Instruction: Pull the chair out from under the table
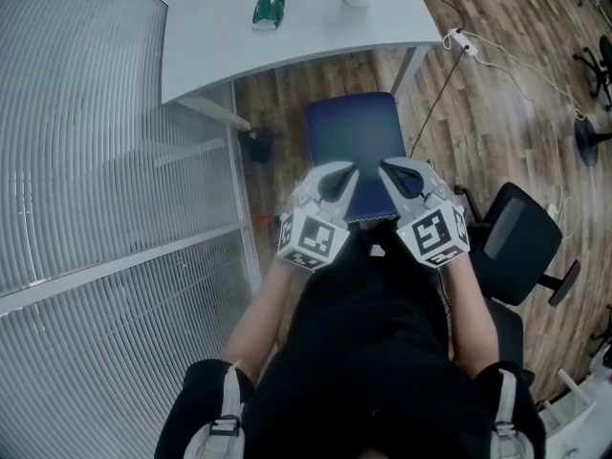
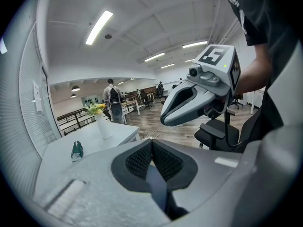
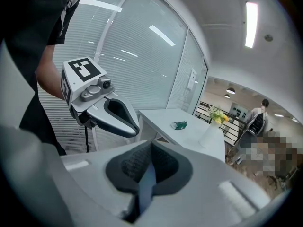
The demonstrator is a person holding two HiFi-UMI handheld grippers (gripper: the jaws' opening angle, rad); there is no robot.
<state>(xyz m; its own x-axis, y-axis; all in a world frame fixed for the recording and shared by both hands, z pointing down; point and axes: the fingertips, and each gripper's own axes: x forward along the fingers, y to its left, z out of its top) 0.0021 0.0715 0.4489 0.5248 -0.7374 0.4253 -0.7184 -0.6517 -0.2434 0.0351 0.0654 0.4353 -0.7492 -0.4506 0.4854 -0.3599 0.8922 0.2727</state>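
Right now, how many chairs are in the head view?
2: a blue chair by the table; a black chair at the right. Far-right bases may belong to more.

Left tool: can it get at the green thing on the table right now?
Probably not: the left tool is shut on the blue chair at its back edge, and the whole seat lies between it and the green thing on the table.

Black short-sleeved shirt (image 1: 373,352), pale shoulder straps (image 1: 228,411)
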